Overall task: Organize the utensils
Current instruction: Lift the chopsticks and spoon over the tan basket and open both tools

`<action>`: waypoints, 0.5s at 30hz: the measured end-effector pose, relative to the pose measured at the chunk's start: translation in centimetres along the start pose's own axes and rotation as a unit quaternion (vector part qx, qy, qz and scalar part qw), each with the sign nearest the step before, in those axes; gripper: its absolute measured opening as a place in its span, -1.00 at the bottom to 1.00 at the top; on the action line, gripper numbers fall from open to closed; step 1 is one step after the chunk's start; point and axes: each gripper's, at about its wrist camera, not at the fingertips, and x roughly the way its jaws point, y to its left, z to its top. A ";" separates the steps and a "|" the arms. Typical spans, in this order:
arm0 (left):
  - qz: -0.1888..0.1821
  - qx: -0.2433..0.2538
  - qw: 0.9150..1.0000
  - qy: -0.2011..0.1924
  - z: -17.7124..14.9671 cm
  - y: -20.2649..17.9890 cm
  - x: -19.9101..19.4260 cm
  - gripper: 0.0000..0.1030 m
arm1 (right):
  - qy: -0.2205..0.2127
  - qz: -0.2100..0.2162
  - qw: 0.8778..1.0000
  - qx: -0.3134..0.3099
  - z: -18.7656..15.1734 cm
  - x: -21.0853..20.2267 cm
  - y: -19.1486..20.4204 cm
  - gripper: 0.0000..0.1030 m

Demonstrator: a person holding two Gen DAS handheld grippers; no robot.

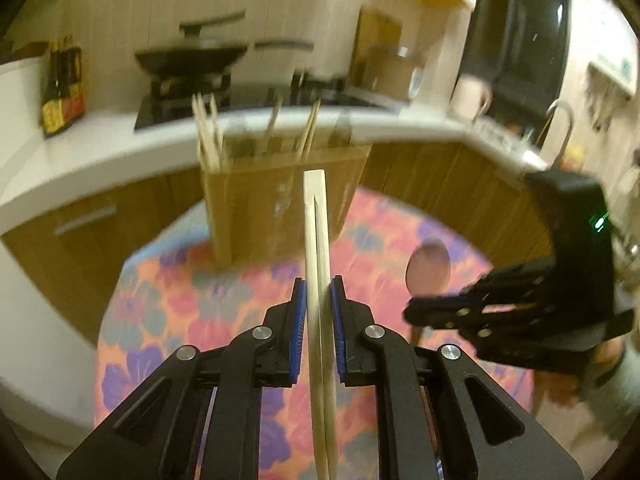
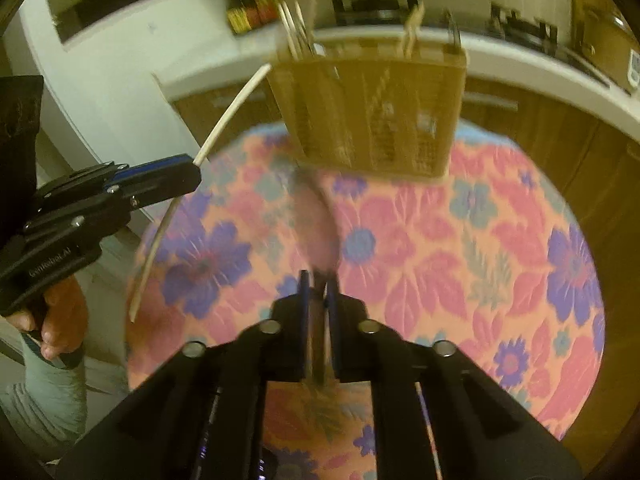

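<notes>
My left gripper [image 1: 318, 286] is shut on a pair of pale chopsticks [image 1: 316, 240], held above the floral tablecloth [image 1: 180, 300] and pointing toward the wooden utensil holder [image 1: 256, 200]. The holder has several chopsticks standing in it. My right gripper [image 2: 318, 280] is shut on a spoon [image 2: 316, 228] whose bowl points toward the holder [image 2: 372, 112]. The left gripper [image 2: 192, 168] with its chopsticks [image 2: 232, 108] shows at the left of the right wrist view. The right gripper [image 1: 412, 314] and the spoon bowl [image 1: 428, 266] show at the right of the left wrist view.
The round table stands beside a white kitchen counter [image 1: 120, 148] with a stove, a black pan [image 1: 192, 58] and a dark sauce bottle [image 1: 64, 88]. Wooden cabinets [image 1: 80, 216] run below the counter. A sink tap [image 1: 560, 120] is at the right.
</notes>
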 end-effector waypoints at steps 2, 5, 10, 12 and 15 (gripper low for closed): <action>-0.002 -0.002 1.000 -0.021 1.0 -0.2 -0.6 -0.79 | -0.022 0.007 1.000 -0.002 1.0 -1.2 0.2 -0.97; -0.004 -0.010 0.999 -0.041 2.4 -0.2 -1.1 -0.79 | -0.029 0.008 1.000 -0.001 2.1 -1.5 -0.2 -0.97; 0.002 -0.026 0.998 -0.050 2.1 0.4 -1.5 -0.79 | -0.035 0.032 0.999 0.009 1.5 -1.4 -0.5 -0.97; 0.004 -0.030 0.998 -0.061 2.1 0.8 -2.0 -0.79 | -0.046 0.036 0.998 0.008 1.4 -2.2 -0.3 -0.97; -0.002 -0.045 0.995 -0.089 3.0 1.7 -3.0 -0.79 | -0.069 0.038 0.997 0.007 2.0 -3.9 -0.3 -0.97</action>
